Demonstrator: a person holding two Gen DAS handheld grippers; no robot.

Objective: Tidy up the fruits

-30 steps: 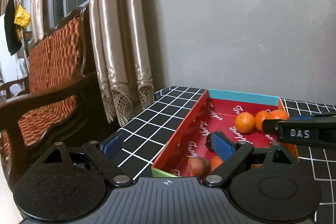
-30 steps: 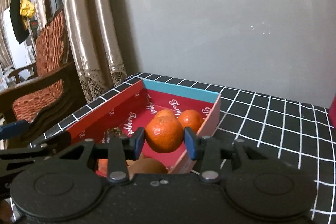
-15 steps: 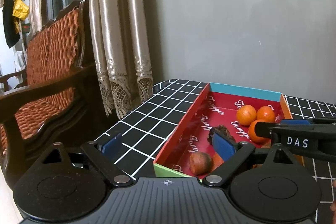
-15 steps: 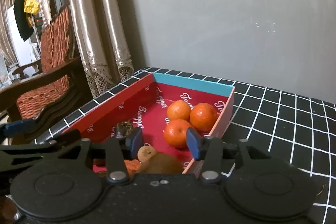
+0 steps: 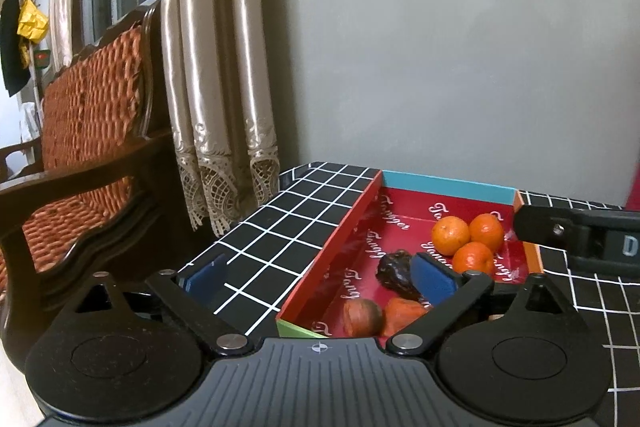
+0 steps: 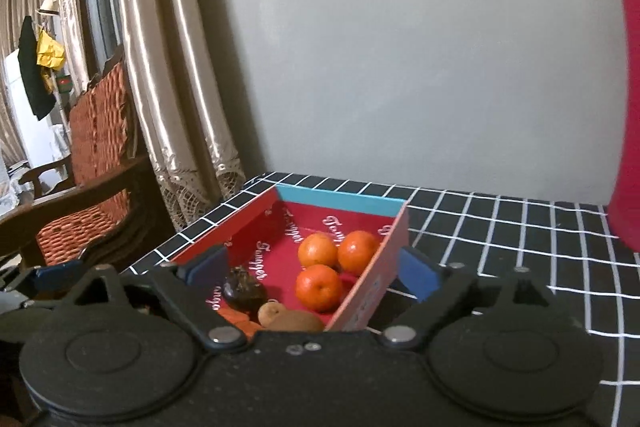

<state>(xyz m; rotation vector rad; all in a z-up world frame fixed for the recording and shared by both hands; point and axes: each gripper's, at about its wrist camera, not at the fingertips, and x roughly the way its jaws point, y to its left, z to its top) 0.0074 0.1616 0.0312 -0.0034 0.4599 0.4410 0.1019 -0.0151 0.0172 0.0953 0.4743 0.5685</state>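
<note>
Tangerines [image 6: 320,269] clustered by tray's [image 6: 256,215] far wall — near end roomier

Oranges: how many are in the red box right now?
3, clustered at the far end of the red box: two oranges side by side, one just in front. More may hide behind the claw bodies.

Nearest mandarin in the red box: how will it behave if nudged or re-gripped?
The nearest mandarin is round and lies loose on the flat floor of the red box, so a nudge would probably roll it. The two mandarins behind and the box wall would likely stop it soon. Its glossy, curved skin may slip in an off-centre pinch.
</note>
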